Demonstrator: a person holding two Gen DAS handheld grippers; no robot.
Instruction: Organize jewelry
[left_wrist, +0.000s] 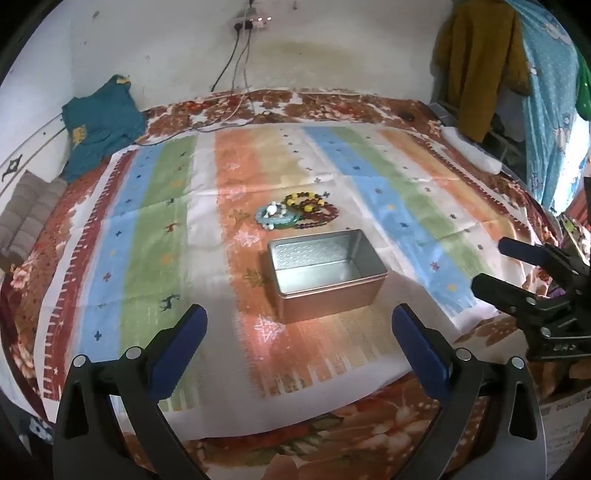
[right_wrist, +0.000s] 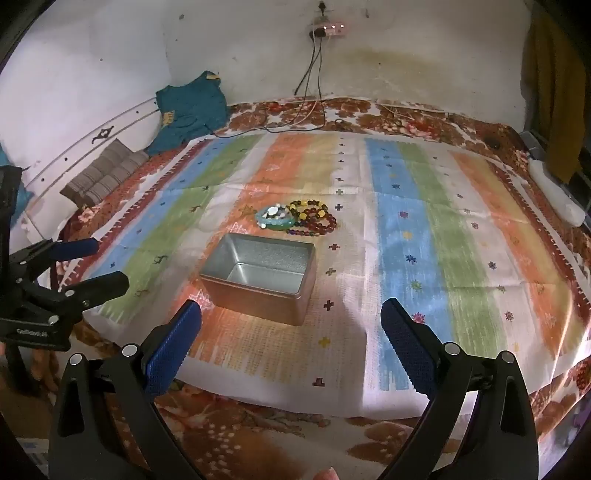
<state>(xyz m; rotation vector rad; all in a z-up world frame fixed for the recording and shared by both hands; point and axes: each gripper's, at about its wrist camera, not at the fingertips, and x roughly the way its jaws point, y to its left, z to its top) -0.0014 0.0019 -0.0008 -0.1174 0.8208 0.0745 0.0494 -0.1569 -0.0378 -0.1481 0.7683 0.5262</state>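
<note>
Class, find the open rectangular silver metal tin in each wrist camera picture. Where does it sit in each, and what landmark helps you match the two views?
Left wrist view: the open rectangular silver metal tin sits just right of centre, on the striped cloth.
Right wrist view: the tin sits left of centre.
Shared landmark: the pile of beaded bracelets lies just beyond the tin in both.

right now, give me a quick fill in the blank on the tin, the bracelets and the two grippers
1. The metal tin on the striped cloth has nothing inside; it is ____.
2. The beaded bracelets lie in a pile just ____ the tin, not in it.
3. The left gripper and the right gripper both have their jaws ____, holding nothing.

Missing words: empty; beyond; open
</note>
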